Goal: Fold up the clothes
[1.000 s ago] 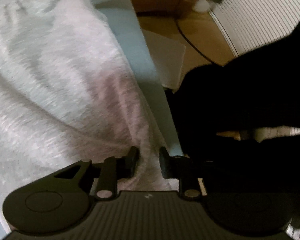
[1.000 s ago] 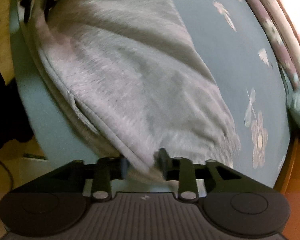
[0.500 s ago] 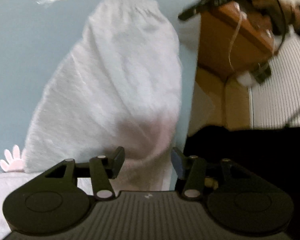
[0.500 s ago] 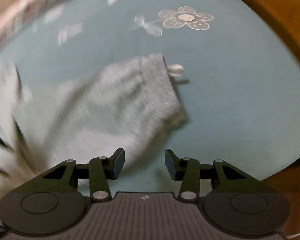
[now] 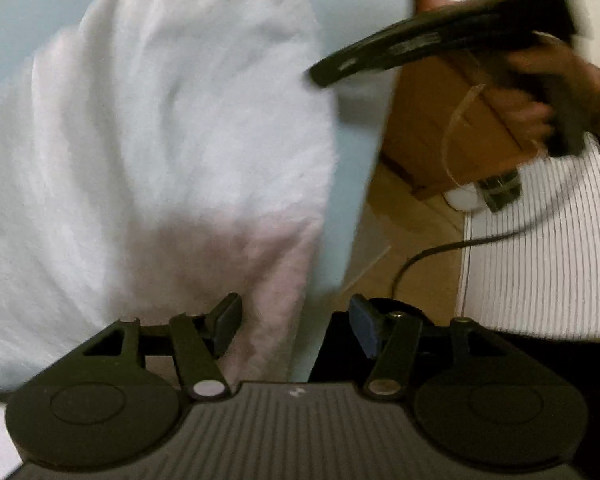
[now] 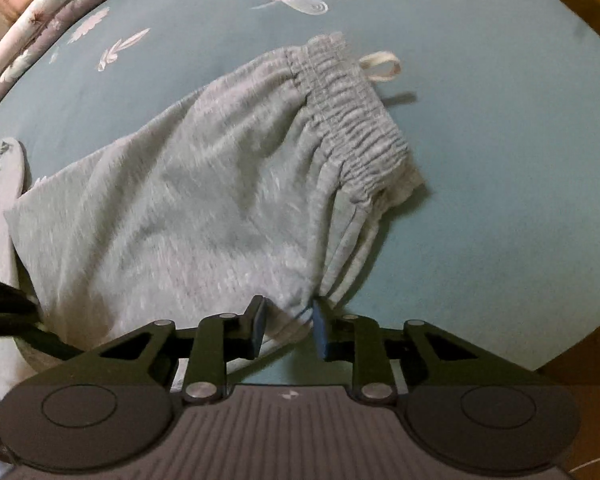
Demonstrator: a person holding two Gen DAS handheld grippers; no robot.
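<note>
A pair of light grey sweatpants [image 6: 204, 200] is lying on the teal flowered bedsheet [image 6: 500, 160], its long axis running slantwise in the right wrist view from the leg end at the lower left up to the gathered elastic waistband [image 6: 352, 120] at the upper right. The left gripper [image 5: 294, 326], its jaws having just been opening, is hovering with its pads apart over the cloth's edge by the side of the bed. The right gripper [image 6: 288, 328], jaws having just been closing, is straddling a fold of the cloth that is sitting between its pads, though I cannot tell whether they are pressing on it.

Both pictures are dim and bend round at the edges. The left view is smeared with blur; the right view is sharper, with soft shadows.
</note>
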